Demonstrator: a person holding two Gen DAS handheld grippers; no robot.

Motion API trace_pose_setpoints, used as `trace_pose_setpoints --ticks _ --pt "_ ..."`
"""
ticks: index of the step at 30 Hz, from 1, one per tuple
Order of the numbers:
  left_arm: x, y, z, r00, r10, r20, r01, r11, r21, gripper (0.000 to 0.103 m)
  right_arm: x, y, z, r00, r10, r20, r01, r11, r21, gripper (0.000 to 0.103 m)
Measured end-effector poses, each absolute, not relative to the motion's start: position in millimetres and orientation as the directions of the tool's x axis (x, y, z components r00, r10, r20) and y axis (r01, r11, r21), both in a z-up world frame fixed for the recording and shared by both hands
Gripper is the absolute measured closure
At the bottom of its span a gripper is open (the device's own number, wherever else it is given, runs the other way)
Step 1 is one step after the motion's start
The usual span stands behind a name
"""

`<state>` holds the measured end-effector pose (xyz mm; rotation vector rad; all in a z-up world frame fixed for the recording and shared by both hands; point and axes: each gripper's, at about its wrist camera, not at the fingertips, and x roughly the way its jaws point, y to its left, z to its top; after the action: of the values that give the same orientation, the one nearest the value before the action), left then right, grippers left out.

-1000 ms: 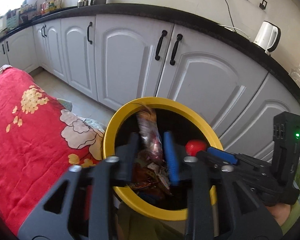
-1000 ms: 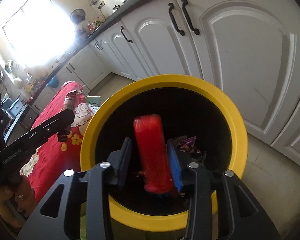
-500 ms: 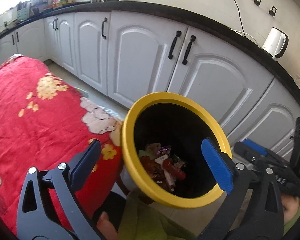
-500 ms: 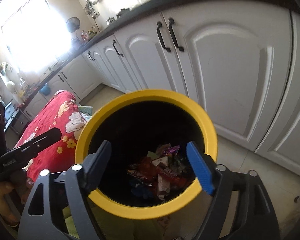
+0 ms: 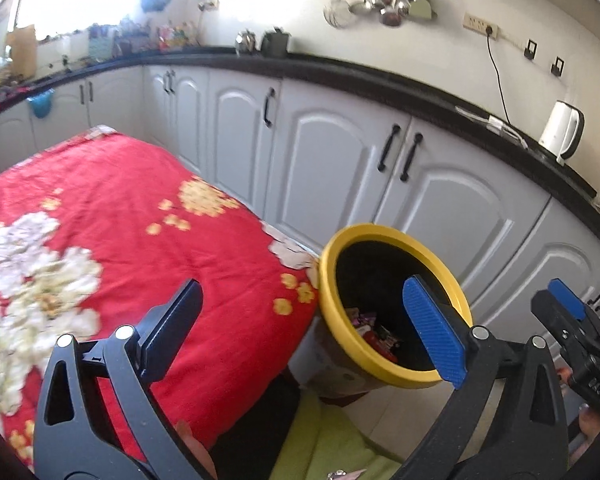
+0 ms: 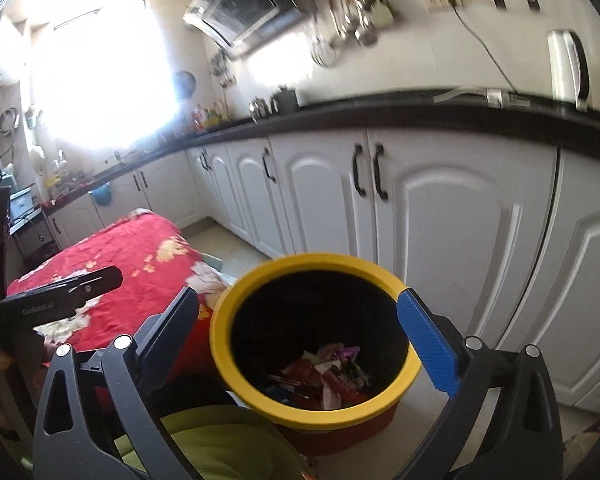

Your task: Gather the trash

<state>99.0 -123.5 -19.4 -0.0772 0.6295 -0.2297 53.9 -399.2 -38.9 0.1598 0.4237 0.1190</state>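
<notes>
A yellow-rimmed trash bin (image 5: 384, 376) with a black inside stands on the floor beside the table; it also shows in the right wrist view (image 6: 300, 414). Several crumpled wrappers (image 6: 324, 376) lie at its bottom, also seen in the left wrist view (image 5: 376, 336). My left gripper (image 5: 300, 336) is open and empty, raised above the table edge and the bin. My right gripper (image 6: 300, 340) is open and empty, held above the bin's mouth. The right gripper shows at the right edge of the left wrist view (image 5: 572, 320), and the left gripper at the left of the right wrist view (image 6: 60, 300).
A table with a red flowered cloth (image 5: 120, 240) is left of the bin. White kitchen cabinets (image 5: 440, 192) under a black counter (image 5: 380, 80) run behind it. A white kettle (image 5: 562, 130) stands on the counter. Green fabric (image 6: 220, 440) lies below the grippers.
Both grippers opened and let their trash fall into the bin: the left a wrapper, the right a red item. Both then rose and pulled back from the bin.
</notes>
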Motion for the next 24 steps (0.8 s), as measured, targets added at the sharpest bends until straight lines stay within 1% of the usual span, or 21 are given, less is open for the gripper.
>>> trace_pose_setpoints --ticks 7,13,16,24 --pt "53.8 -102.1 -6.6 0.850 -0.200 -0.488 0.174 0.980 -0.097 0.011 9.7 -368.0 -27.2 0.947 0.153 -0.282 -0.122 0.984 0.126 0.006" --pt "25.8 -92.3 -2.3 0.891 -0.184 -0.415 0.163 0.983 -0.087 0.011 -7.6 -357.7 -23.0 0.970 0.123 -0.210 -0.096 0.986 0.134 0.006" --pt "17.4 -88.9 -0.1 0.907 -0.182 -0.379 0.162 0.983 -0.086 0.011 -11.5 -352.9 -23.6 0.977 0.100 -0.191 -0.081 0.991 0.103 0.006" --pt "13.6 -89.5 -1.6 0.910 -0.177 -0.374 0.157 0.984 -0.083 0.011 -9.9 -348.9 -25.6 0.976 0.095 -0.198 -0.082 0.994 0.074 0.006"
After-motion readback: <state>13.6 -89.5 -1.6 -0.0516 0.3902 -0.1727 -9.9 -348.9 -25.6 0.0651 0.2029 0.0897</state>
